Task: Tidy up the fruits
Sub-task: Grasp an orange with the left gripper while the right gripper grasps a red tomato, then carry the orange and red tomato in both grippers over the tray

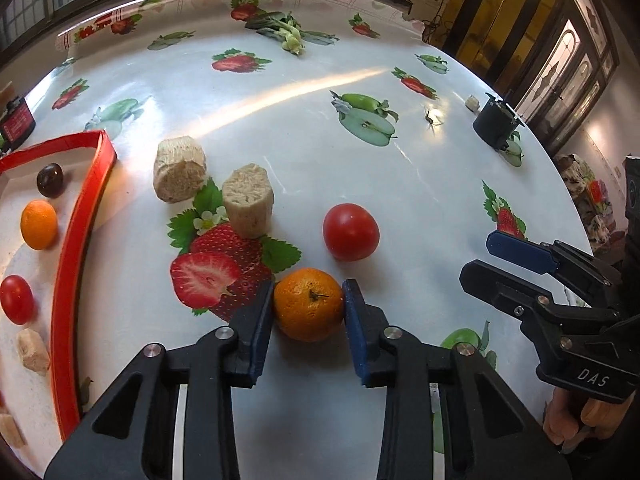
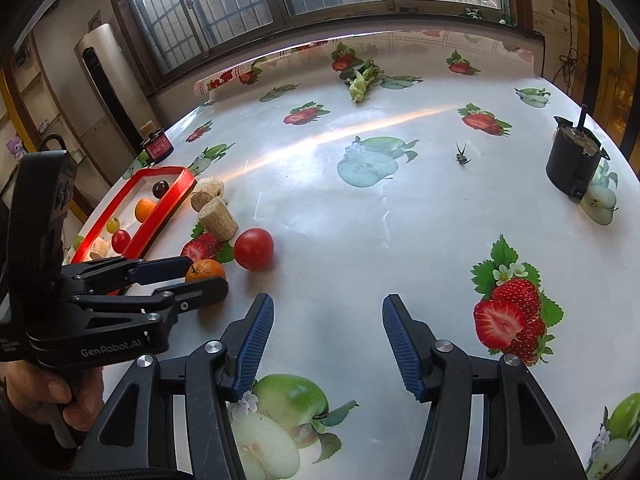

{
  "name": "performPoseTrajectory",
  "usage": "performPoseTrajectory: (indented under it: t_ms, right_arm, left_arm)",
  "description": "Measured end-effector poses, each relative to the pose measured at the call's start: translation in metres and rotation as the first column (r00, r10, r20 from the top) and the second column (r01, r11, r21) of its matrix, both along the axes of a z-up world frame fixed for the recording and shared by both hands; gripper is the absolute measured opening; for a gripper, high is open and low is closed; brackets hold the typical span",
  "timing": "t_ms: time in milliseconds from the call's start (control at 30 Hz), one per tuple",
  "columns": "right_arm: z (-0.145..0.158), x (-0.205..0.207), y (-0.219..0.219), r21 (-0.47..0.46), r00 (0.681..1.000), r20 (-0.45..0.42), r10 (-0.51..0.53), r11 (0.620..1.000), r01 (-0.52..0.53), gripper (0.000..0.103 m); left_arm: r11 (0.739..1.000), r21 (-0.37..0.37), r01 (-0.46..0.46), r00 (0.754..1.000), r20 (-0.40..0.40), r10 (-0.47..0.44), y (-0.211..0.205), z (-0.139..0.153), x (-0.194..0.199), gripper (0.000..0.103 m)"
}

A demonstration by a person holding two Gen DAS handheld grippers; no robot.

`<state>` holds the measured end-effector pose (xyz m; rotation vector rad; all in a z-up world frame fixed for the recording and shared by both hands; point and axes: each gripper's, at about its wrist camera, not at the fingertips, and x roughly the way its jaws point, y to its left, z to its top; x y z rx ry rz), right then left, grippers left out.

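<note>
Low in the left wrist view, a mandarin (image 1: 308, 304) is pinched between the two blue pads of the left gripper (image 1: 308, 306), one pad pressed to each side of it. The fruit is nearly round, so no long axis can be told; its stem end is turned up toward the camera and slightly right. It is seated on the fruit-printed tablecloth (image 1: 400, 184), level with the fingertips rather than deep between the jaws.

Just above and right of it, a red tomato (image 1: 351, 232) is seen, apart from the mandarin. To the upper left, two pale cut cylinders (image 1: 247, 205) are set close together, one upright and one lying on its side. Along the left edge, a red-rimmed tray (image 1: 72, 240) is found, with a small orange fruit (image 1: 39, 224), a dark round fruit (image 1: 50, 179) and a small red tomato (image 1: 16, 299) inside it.

At the bottom of the right wrist view, the right gripper (image 2: 328, 344) is held with its jaws spread over bare cloth, nothing between them. Far up, a leafy green vegetable (image 2: 362, 80) is seen, and a black container (image 2: 576, 164) at the right edge.
</note>
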<state>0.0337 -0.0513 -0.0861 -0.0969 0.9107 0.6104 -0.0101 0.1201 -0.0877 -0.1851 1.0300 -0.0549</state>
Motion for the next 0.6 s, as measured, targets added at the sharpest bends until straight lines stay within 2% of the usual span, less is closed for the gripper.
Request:
performPoseTrajectory:
  t_ms: [200, 367, 400, 500, 533, 600]
  right_arm:
    - [-0.004, 0.005, 0.032, 0.007, 0.998, -0.013, 0.062, 0.998, -0.062, 0.058]
    - [-0.013, 0.015, 0.073, -0.027, 0.994, -0.004, 0.112, 0.993, -0.112, 0.057]
    - [-0.016, 0.018, 0.079, -0.040, 0.993, -0.003, 0.114, 0.993, -0.114, 0.056]
    - [-0.024, 0.024, 0.090, -0.059, 0.993, -0.010, 0.116, 0.991, -0.117, 0.041]
    - [-0.024, 0.024, 0.092, -0.063, 0.992, -0.012, 0.125, 0.990, -0.126, 0.033]
    - [-0.021, 0.020, 0.096, -0.074, 0.991, -0.001, 0.131, 0.989, -0.131, 0.033]
  left_arm:
    - [0.997, -0.033, -0.075, 0.997, 0.033, 0.076, 0.035, 0.012, -0.023, 0.031]
    - [0.992, -0.039, -0.121, 0.991, 0.050, 0.123, 0.055, 0.022, -0.041, 0.031]
    - [0.991, -0.042, -0.127, 0.990, 0.055, 0.129, 0.058, 0.024, -0.044, 0.031]
    - [0.989, -0.041, -0.141, 0.987, 0.067, 0.144, 0.063, 0.028, -0.051, 0.031]
    - [0.988, -0.043, -0.145, 0.987, 0.069, 0.148, 0.065, 0.029, -0.053, 0.031]
    - [0.987, -0.042, -0.152, 0.985, 0.076, 0.155, 0.067, 0.032, -0.057, 0.031]
